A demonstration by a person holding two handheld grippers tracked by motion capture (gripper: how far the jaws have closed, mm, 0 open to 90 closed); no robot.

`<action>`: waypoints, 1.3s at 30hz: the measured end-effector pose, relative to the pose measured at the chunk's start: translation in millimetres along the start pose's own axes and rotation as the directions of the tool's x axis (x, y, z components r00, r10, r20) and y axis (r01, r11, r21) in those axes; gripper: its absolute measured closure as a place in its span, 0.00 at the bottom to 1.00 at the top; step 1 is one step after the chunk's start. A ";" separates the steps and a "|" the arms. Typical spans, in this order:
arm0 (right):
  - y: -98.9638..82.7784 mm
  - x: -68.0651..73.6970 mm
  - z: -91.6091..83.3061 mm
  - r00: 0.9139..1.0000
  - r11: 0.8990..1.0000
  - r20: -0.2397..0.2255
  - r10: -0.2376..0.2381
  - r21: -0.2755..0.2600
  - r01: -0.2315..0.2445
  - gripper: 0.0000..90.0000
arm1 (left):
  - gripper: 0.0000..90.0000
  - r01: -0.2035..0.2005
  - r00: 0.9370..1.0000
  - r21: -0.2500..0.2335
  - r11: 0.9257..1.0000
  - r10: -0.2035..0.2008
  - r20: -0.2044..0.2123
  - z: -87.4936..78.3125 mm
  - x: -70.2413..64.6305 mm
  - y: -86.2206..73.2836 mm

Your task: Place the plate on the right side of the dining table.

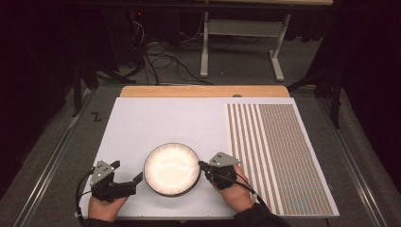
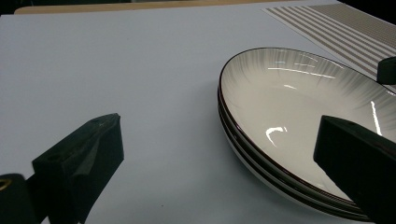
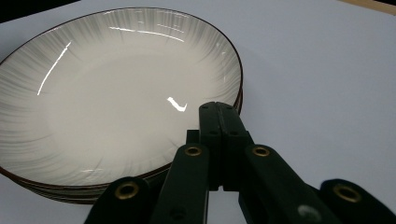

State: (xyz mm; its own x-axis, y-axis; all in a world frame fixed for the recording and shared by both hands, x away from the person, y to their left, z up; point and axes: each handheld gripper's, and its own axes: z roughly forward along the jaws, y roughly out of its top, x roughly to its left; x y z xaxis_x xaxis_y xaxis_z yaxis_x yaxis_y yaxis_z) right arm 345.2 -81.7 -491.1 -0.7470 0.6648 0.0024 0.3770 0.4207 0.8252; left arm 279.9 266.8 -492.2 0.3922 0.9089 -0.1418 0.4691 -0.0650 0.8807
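A stack of shallow white plates [image 1: 171, 169] with thin dark rims sits on the white mat [image 1: 156, 123] near the front edge. My left gripper [image 1: 127, 170] is just left of the stack and stands open. In the left gripper view its jaws are wide apart [image 2: 222, 128], one over bare mat, the other over the near rim of the plates [image 2: 289, 102]. My right gripper [image 1: 201, 164] is at the stack's right rim, its jaws shut together [image 3: 219, 112]. Their tip lies at the edge of the top plate [image 3: 116, 93], and nothing shows between them. The right gripper's tip [image 2: 387, 70] also shows beyond the plates.
A panel of brown stripes [image 1: 274, 151] covers the right part of the mat. The wooden table edge [image 1: 203, 91] runs along the back. Beyond it are floor cables [image 1: 161, 61] and a grey metal frame [image 1: 241, 42]. Bare mat lies behind and left of the plates.
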 end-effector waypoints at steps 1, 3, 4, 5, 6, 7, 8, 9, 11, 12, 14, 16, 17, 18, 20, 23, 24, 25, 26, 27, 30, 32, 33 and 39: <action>-0.1 0.1 0.0 1.000 1.000 0.000 0.003 0.001 -0.003 1.00 | 0.03 0.002 1.000 0.001 1.000 -0.002 0.001 0.0 0.2 -0.1; -0.3 0.2 0.5 1.000 1.000 -0.002 0.005 0.000 -0.005 1.00 | 0.03 0.004 1.000 0.002 1.000 -0.004 0.003 0.3 0.4 -0.2; -0.4 0.6 0.5 1.000 1.000 -0.002 0.004 0.001 -0.004 1.00 | 0.03 0.004 1.000 0.004 1.000 -0.004 0.004 0.4 0.6 -0.3; -0.4 0.8 0.7 1.000 1.000 -0.001 0.001 -0.001 -0.001 1.00 | 0.04 0.005 1.000 0.005 1.000 -0.005 0.006 0.7 0.6 -0.4; -0.4 0.7 0.8 1.000 1.000 -0.002 0.000 -0.001 0.000 1.00 | 0.04 0.006 1.000 0.006 1.000 -0.006 0.007 1.0 0.6 -0.5; -0.4 0.7 0.8 1.000 1.000 -0.002 0.000 -0.001 0.000 1.00 | 0.04 0.006 1.000 0.006 1.000 -0.006 0.007 1.0 0.6 -0.5; -0.4 0.8 0.7 1.000 1.000 -0.003 0.006 0.001 -0.006 1.00 | 0.04 0.007 1.000 0.007 1.000 -0.007 0.009 1.1 0.6 -0.5; -0.4 0.8 0.7 1.000 1.000 -0.003 0.006 0.001 -0.006 1.00 | 0.04 0.007 1.000 0.007 1.000 -0.007 0.009 1.1 0.6 -0.5; -0.4 0.8 0.8 1.000 1.000 -0.003 0.007 0.001 -0.007 1.00 | 0.04 0.010 1.000 0.009 1.000 -0.010 0.011 1.3 0.5 -0.5; -0.5 1.3 0.9 1.000 1.000 -0.003 0.008 0.001 -0.008 1.00 | 0.04 0.015 1.000 0.014 1.000 -0.015 0.019 1.7 0.6 -0.4; -0.9 1.9 2.0 1.000 1.000 -0.003 0.008 0.000 -0.008 1.00 | 0.05 0.024 0.999 0.019 1.000 -0.025 0.027 2.8 0.6 -0.7; -1.5 2.9 3.0 1.000 1.000 -0.005 0.004 0.004 -0.004 1.00 | 0.06 0.031 0.999 0.023 0.999 -0.031 0.032 4.1 0.2 -0.9; -1.5 2.9 3.0 1.000 1.000 -0.005 0.004 0.004 -0.004 1.00 | 0.06 0.031 0.999 0.023 0.999 -0.031 0.032 4.1 0.2 -0.9; -1.4 3.5 3.4 1.000 1.000 -0.005 0.002 0.007 -0.002 1.00 | 0.06 0.034 0.999 0.030 0.999 -0.035 0.038 5.3 -0.1 -0.9; -1.3 3.9 3.9 1.000 1.000 -0.008 0.009 0.007 -0.009 1.00 | 0.07 0.044 0.998 0.034 0.998 -0.046 0.048 6.9 -0.1 -1.1; -1.4 4.7 4.4 1.000 1.000 -0.011 0.006 0.009 -0.006 1.00 | 0.08 0.054 0.997 0.037 0.998 -0.056 0.057 9.2 -0.9 -1.4; -1.4 4.7 4.4 1.000 1.000 -0.011 0.006 0.009 -0.006 1.00 | 0.08 0.054 0.997 0.037 0.998 -0.056 0.057 9.2 -0.9 -1.4; -1.5 5.6 5.3 1.000 1.000 -0.012 0.000 0.006 0.000 1.00 | 0.09 0.051 0.997 0.044 0.998 -0.053 0.059 10.2 -1.8 -1.1; -1.5 6.2 5.6 1.000 1.000 -0.014 -0.001 0.008 0.001 1.00 | 0.09 0.055 0.996 0.045 0.998 -0.057 0.062 10.8 -2.1 -1.0; -1.5 6.2 5.6 1.000 1.000 -0.014 -0.001 0.008 0.001 1.00 | 0.10 0.055 0.996 0.045 0.998 -0.057 0.062 10.8 -2.1 -1.0; -1.4 9.0 8.3 1.000 1.000 -0.025 -0.006 0.012 0.006 1.00 | 0.13 0.080 0.993 0.040 0.996 -0.083 0.085 13.1 -3.4 -0.8; -1.2 10.7 9.7 1.000 1.000 -0.028 -0.012 0.017 0.012 1.00 | 0.16 0.083 0.990 0.047 0.995 -0.088 0.111 16.0 -5.4 -1.0; -1.2 10.7 9.7 1.000 1.000 -0.028 -0.012 0.017 0.012 1.00 | 0.18 0.083 0.990 0.047 0.995 -0.088 0.111 16.0 -5.4 -1.0; -1.4 17.1 14.0 0.999 1.000 -0.041 -0.015 0.024 0.016 1.00 | 0.23 0.073 0.987 0.060 0.996 -0.080 0.137 18.9 -10.1 -1.2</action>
State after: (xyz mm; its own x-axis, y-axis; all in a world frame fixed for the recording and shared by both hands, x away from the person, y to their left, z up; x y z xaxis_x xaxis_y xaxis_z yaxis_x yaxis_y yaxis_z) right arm 339.6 -62.2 -500.1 -0.7743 0.6326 0.0128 0.3777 0.4459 0.8115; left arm 290.4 249.9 -500.4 0.4580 0.8461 -0.2725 0.5428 -0.0235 0.8395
